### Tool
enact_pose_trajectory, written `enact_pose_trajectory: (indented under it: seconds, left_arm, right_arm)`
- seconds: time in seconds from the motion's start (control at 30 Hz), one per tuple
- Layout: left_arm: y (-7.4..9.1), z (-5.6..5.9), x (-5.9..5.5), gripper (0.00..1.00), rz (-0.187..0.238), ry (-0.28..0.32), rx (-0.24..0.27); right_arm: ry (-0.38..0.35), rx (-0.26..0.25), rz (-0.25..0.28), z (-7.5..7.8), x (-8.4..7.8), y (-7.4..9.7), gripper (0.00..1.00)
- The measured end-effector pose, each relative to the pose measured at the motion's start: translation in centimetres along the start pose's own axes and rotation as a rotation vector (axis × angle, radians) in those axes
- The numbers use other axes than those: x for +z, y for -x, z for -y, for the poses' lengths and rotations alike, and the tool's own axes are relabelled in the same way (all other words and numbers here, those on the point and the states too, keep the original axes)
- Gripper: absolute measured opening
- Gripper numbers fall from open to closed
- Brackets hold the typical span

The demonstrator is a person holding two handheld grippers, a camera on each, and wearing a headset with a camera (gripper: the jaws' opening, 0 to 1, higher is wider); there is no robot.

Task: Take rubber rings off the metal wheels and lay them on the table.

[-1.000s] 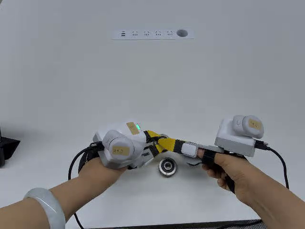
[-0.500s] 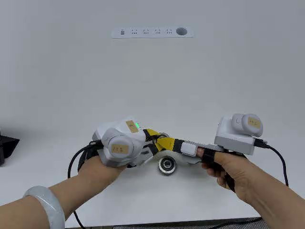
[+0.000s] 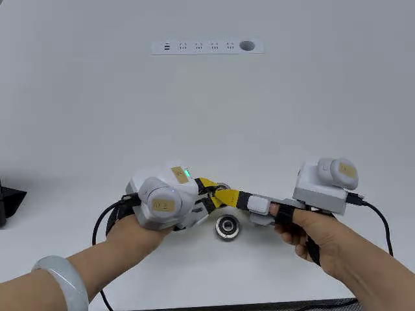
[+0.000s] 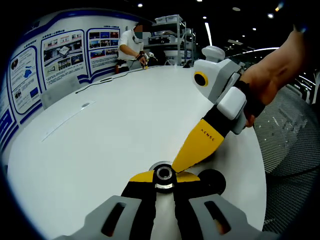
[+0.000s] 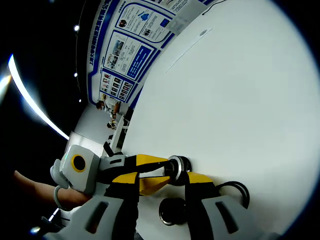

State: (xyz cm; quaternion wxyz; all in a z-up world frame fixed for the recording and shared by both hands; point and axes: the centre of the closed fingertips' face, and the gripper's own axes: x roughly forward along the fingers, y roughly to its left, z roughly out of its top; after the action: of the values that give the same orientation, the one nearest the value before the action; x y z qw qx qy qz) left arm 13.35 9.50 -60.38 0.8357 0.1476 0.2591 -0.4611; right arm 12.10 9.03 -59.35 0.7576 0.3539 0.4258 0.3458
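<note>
Both jaws of our left hand-held gripper (image 4: 163,184) pinch the small silver metal wheel (image 4: 164,173); the right hand-held gripper (image 5: 172,181) flanks it head-on, grip we cannot tell.

Work surface: a broad white table (image 3: 207,116) with a white power strip (image 3: 207,46) lying at its far side. Wall – blue-framed display boards (image 4: 55,50) in a row. Beyond the table's far end: a metal shelving rack (image 4: 172,35) and a person (image 4: 132,42). Dark ceiling – spot lights (image 4: 140,5) and a bright strip light (image 4: 206,34).
</note>
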Motion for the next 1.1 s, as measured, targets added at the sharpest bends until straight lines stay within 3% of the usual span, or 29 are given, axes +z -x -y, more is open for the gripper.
enact_pose_trajectory:
  seconds: [0.63,0.77,1.1]
  left_arm:
    - [0.1,0.0,0.1,0.12,-0.002,-0.003,-0.001]
    - [0.1,0.0,0.1,0.12,0.000,-0.002,0.000]
    - [0.1,0.0,0.0,0.12,0.001,-0.004,-0.003]
  right_arm:
    - [0.014,-0.016,0.013,0.6,0.3,0.2,0.31]
    - [0.020,-0.019,0.018,0.7,0.5,0.3,0.25]
    - [0.070,-0.084,0.004,1.9,0.5,0.1,0.12]
